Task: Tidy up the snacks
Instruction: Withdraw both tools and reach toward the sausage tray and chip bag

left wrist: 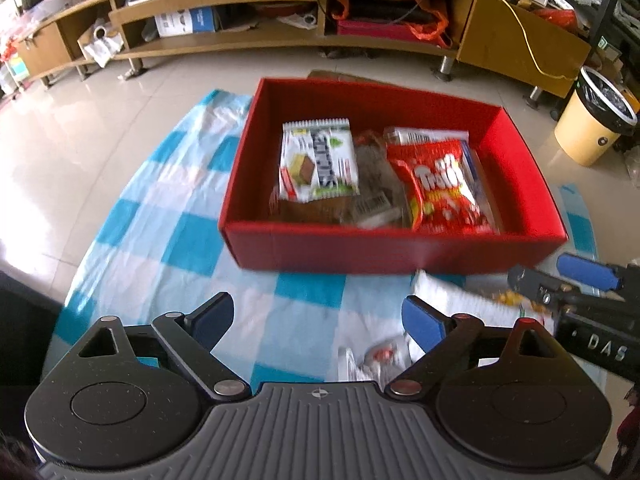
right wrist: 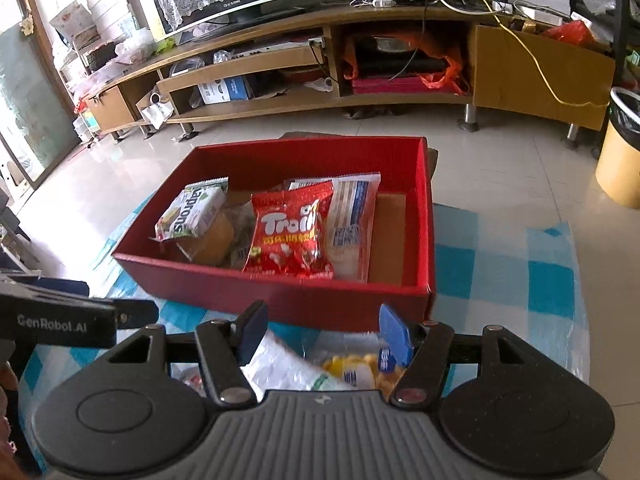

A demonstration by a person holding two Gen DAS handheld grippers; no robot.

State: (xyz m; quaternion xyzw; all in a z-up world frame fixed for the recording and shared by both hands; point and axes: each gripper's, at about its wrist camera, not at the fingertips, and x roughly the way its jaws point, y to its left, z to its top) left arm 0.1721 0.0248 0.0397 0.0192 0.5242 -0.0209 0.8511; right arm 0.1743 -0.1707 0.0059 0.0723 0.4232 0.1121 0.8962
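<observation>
Glossy floor tiles (left wrist: 100, 152) surround checked cloth (left wrist: 168, 240), rectangular red box (left wrist: 400, 254).

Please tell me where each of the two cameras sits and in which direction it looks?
Left wrist view: sits on the left claw, looks down over the blue-and-white checked cloth at the red cardboard box; its open fingers show, the right claw at its right edge.
Right wrist view: sits on the right claw, looks at the same box; its fingers show above loose packets.
Shared: box, red gummy bag, wooden TV cabinet.
</observation>
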